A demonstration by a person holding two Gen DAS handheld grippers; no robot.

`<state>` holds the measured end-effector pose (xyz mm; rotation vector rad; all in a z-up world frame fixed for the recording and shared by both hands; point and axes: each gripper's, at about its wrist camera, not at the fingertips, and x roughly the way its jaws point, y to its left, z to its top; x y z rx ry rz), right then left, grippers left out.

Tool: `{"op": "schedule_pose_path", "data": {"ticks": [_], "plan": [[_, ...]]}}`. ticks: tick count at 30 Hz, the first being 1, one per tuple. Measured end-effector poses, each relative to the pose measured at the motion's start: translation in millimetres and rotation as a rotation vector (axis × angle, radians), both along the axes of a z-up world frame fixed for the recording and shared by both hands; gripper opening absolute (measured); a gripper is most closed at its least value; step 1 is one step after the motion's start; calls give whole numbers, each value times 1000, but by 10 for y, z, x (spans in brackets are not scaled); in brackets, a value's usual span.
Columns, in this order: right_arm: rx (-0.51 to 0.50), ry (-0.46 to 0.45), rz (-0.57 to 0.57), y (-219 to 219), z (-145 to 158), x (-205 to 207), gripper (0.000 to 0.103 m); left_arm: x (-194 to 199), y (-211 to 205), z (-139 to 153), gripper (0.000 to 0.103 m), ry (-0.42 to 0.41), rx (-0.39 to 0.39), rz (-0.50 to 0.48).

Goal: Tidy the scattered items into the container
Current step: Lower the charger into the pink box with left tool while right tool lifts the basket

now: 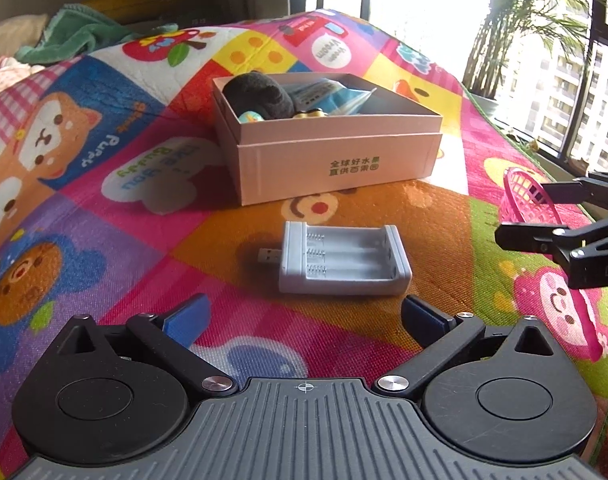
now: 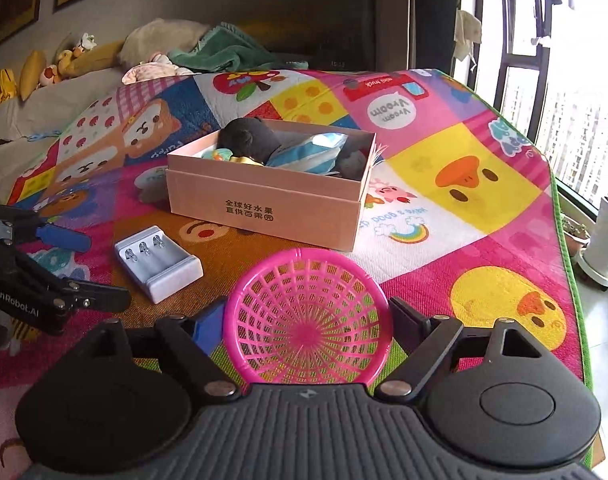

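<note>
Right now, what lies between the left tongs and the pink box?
Only the grey battery charger lies on the mat between the left tongs and the pink box, seen in the left wrist view.

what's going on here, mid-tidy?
Yes. The pink box already holds a dark plush and some packets. The right gripper has its jaws around the pink basket, which looks gripped. The left gripper, jaws open, sits just short of the grey battery charger on the play mat.
</note>
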<state>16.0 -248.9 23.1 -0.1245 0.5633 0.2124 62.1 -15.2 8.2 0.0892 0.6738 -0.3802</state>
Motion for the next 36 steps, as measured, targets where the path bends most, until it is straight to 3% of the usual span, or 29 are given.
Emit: {"op": "schedule_pose_path", "data": {"ticks": [7,11,18,22,26,29,32,36], "plan": [[-16,-2,-7,27,-78,-43,84,166,-225,30,103,-35,1,-34],[-16,-7,-8,57,-101,-45,84,274,-351,-13,103,-12,70,-27],[-34,-22,-23,148,-119,-32,84,371,-339,-63,103,31,64,-45],[-35,-26,-49,146,-139,-32,94,344,-364,-62,103,22,72,-64],[-29,-17,-49,121,-148,-49,95,297,-396,-50,95,4,83,-81],[-10,-6,-53,73,-134,-60,94,268,-405,-46,95,0,84,-82],[29,22,-63,6,-113,-50,84,232,-399,-36,95,1,79,-87],[38,21,-80,-35,-67,-86,84,95,-389,-9,95,-14,83,-109]]}}
